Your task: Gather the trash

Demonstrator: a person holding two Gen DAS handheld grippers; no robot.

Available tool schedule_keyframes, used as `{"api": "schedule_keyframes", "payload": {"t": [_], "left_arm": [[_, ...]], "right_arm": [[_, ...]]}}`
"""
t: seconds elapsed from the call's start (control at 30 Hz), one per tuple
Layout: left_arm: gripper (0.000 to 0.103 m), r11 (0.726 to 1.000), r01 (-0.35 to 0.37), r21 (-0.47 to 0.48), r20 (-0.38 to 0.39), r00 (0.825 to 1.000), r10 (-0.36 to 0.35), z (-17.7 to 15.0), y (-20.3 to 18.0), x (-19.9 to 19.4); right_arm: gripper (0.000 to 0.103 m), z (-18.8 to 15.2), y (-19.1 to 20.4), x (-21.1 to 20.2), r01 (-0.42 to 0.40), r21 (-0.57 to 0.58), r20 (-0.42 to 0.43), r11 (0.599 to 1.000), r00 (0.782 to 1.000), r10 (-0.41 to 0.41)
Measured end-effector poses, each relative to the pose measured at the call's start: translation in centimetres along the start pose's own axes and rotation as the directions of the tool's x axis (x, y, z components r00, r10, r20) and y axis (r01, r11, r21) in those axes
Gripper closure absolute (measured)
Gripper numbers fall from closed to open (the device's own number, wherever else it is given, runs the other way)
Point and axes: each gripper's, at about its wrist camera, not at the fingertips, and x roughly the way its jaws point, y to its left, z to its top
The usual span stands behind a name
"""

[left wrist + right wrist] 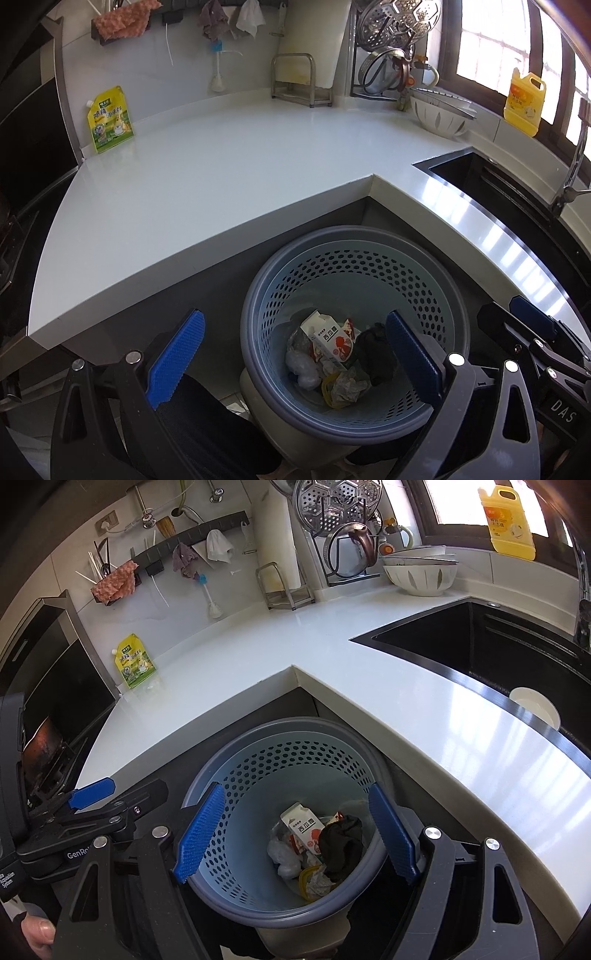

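Observation:
A blue perforated waste basket stands on the floor in the inner corner of the white counter. Inside lie a white milk carton, a black crumpled piece, a white plastic wad and crumpled paper. My left gripper hangs open above the basket's left half, nothing between its blue pads. My right gripper is open over the basket mouth, also holding nothing. The two grippers hover side by side.
A yellow-green spout pouch stands on the counter by the wall at left. A black sink with a white cup lies at right. Stacked bowls, a dish rack and a yellow detergent bottle sit at the back.

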Motion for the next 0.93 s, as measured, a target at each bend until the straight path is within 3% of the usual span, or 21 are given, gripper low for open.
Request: {"api": "schedule_keyframes", "payload": {"t": [0.93], "left_arm": [[0.006,1.0,-0.001,0.001,-0.016,1.0,0.001,-0.57,0.01,0.44]], "right_arm": [[0.026,-0.26,0.83,0.38,-0.013,-0.003,-0.009,1.0,1.0,0.013]]}}
